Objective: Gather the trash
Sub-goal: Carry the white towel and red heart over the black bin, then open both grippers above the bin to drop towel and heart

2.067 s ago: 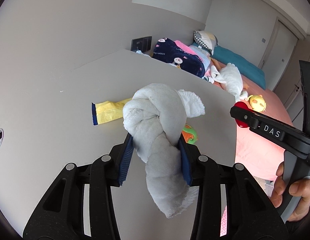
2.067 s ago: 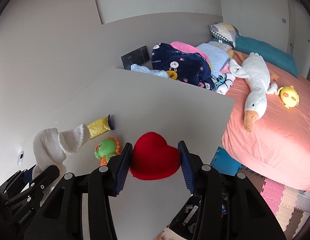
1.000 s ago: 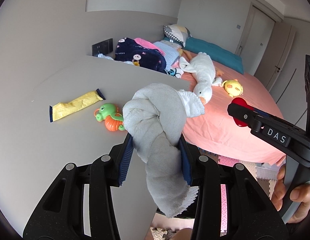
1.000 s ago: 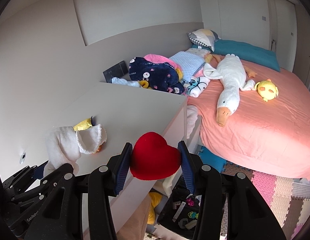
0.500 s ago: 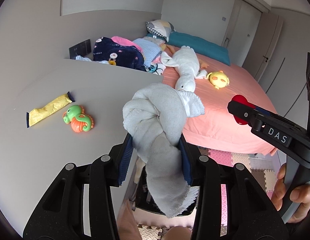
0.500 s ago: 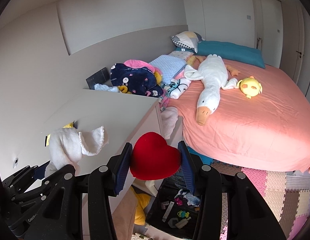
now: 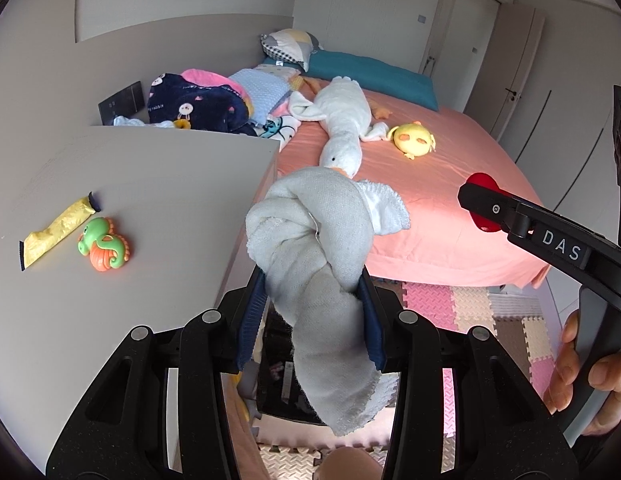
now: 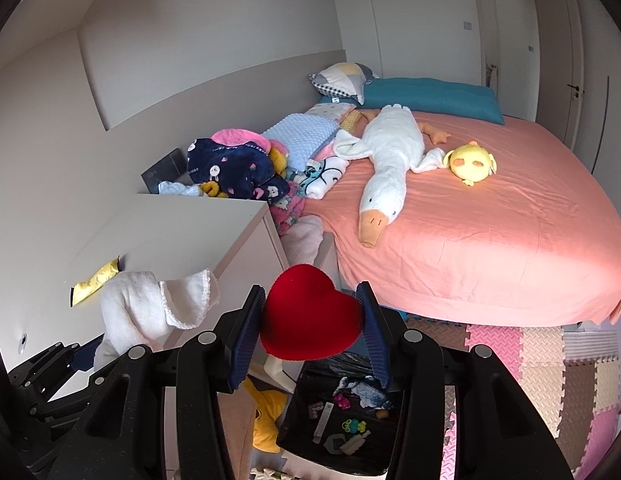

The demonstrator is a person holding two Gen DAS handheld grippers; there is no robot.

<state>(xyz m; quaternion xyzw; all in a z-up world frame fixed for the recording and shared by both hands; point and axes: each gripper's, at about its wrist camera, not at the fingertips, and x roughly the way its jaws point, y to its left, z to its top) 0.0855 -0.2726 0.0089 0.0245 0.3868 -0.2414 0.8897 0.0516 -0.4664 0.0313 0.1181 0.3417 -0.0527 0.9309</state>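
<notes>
Left tongs: clamped on a knotted white towel, pads pressing the cloth at its waist; the loose tail hangs below the pads, the knot bulges above. Right tongs: partly closed on a red plush heart, pads bearing on its two flanks. Both loads are in the air, off the counter, above a black bin that stands on the floor between counter and bed. The bin already holds small mixed items.

Left on the counter: a yellow wrapper and a green-and-orange toy seahorse, just beside each other.

Risks, as judged from this position:
- The heart sits above the bin's near-left corner rather than its middle. If released here it could strike the rim and roll onto the foam floor mat or towards the yellow object lying beside the bin.
- The towel hangs nearer the counter edge. Its tail could drape over the bin wall and pull the whole bundle out.
- The towel is held by friction on soft cloth only; a quick swing may let it slip early.
- The two tongs are close together; opening both at once risks a collision or the towel snagging on the right tongs.
- Heart and towel may not be trash at all; the wrapper looks the likelier candidate.
</notes>
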